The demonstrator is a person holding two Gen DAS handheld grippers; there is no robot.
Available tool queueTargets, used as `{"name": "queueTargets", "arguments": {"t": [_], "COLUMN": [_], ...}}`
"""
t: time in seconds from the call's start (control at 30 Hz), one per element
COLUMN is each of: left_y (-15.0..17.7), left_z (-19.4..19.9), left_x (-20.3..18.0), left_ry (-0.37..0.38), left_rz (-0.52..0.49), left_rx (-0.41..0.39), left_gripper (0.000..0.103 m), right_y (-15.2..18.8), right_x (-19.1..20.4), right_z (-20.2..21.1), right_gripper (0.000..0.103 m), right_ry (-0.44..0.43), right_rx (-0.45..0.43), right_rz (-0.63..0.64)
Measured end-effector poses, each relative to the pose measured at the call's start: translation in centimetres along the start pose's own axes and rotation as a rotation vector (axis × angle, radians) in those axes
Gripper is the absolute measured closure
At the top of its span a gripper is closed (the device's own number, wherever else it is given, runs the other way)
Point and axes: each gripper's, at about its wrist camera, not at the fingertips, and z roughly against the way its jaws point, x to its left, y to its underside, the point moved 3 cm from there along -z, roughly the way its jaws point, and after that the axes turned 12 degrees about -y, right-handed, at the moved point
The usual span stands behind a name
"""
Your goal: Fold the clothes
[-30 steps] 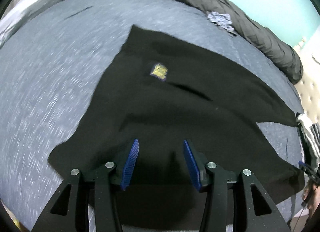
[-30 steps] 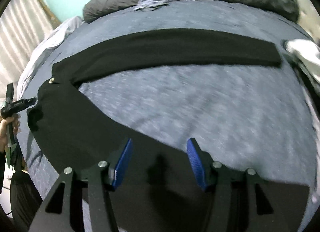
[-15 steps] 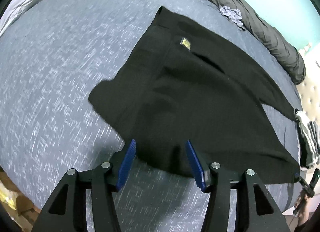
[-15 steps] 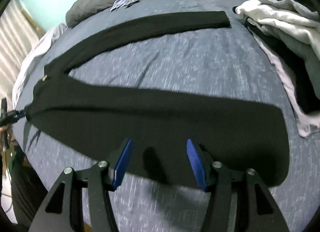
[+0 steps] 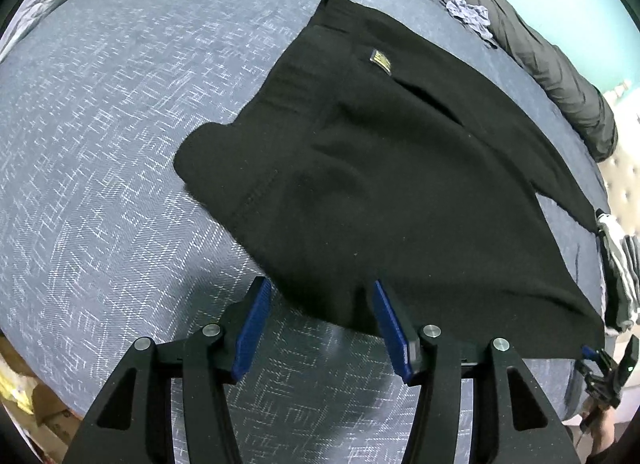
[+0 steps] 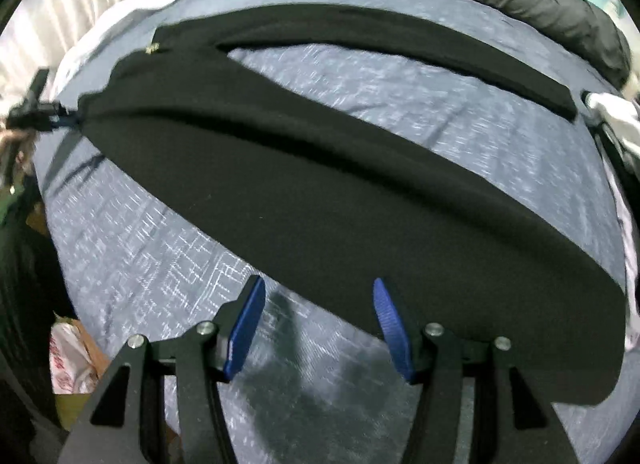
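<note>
Black trousers (image 5: 380, 168) lie spread flat on the blue-grey bed, with a small gold label (image 5: 380, 61) near the waist. In the right wrist view the two legs (image 6: 320, 184) part in a V, the far leg reaching to the right. My left gripper (image 5: 318, 316) is open and empty, just above the near edge of the waist end. My right gripper (image 6: 318, 320) is open and empty, at the near edge of the near leg. The right gripper also shows in the left wrist view (image 5: 604, 364) by the leg's hem. The left gripper also shows in the right wrist view (image 6: 40, 114) by the waist.
A dark grey duvet (image 5: 540, 56) lies rolled along the far side of the bed (image 5: 100, 144), with a small grey cloth (image 5: 470, 18) on it. A pile of light clothes (image 6: 616, 116) sits at the right. A plastic bag (image 6: 70, 356) lies below the bed's edge.
Both grippers have drawn back towards the near edge of the bed; the trousers, under the jaws a second ago, now lie flat ahead of them. The right view has swung left.
</note>
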Motion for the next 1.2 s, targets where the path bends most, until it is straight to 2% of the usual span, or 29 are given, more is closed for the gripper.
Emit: {"name": "queueTargets", "arguments": {"t": [0.07, 0.1, 0.2, 0.3, 0.5, 0.63, 0.77, 0.9, 0.97, 1.03, 1.13, 1.2], "left_y": [0.0, 0.0, -0.1, -0.3, -0.9, -0.7, -0.8, -1.5, -1.9, -2.2, -2.7, -2.8], "left_z": [0.1, 0.2, 0.3, 0.7, 1.1, 1.2, 1.3, 1.6, 1.6, 1.7, 1.8, 1.8], "left_x": [0.2, 0.4, 0.8, 1.6, 3.3, 3.3, 3.4, 3.6, 3.5, 3.3, 2.8, 2.6], "left_ry": [0.002, 0.000, -0.003, -0.006, -0.016, -0.019, -0.017, -0.024, -0.027, -0.028, -0.025, -0.022], "left_rz": [0.008, 0.008, 0.009, 0.021, 0.037, 0.036, 0.039, 0.040, 0.039, 0.039, 0.038, 0.033], "left_rx": [-0.002, -0.003, -0.006, -0.014, -0.021, -0.017, -0.015, -0.023, -0.026, -0.029, -0.035, -0.039], "left_gripper": [0.046, 0.046, 0.046, 0.046, 0.046, 0.046, 0.046, 0.046, 0.046, 0.046, 0.046, 0.046], "right_y": [-0.4, -0.5, -0.4, -0.1, 1.7, 2.4, 2.2, 1.1, -0.4, -2.1, -4.8, -5.9], "right_x": [0.4, 0.6, 1.1, 1.4, 2.5, 2.9, 2.5, 3.4, 4.7, 6.1, 9.2, 11.4], "right_z": [-1.3, -1.6, -1.7, -0.9, 0.7, 0.3, -0.3, 0.2, 1.0, 1.5, 0.3, -1.1], "right_gripper": [0.059, 0.074, 0.098, 0.100, 0.101, 0.101, 0.101, 0.099, 0.090, 0.061, 0.058, 0.058], "right_ry": [0.030, 0.020, 0.013, -0.003, -0.050, -0.066, -0.109, -0.123, -0.128, -0.159, -0.212, -0.211], "right_rx": [0.026, 0.035, 0.025, -0.001, 0.003, 0.045, 0.086, 0.120, 0.090, 0.057, 0.054, 0.073], "right_rz": [0.038, 0.049, 0.088, 0.107, 0.142, 0.145, 0.078, 0.070, 0.088, 0.101, 0.139, 0.194]}}
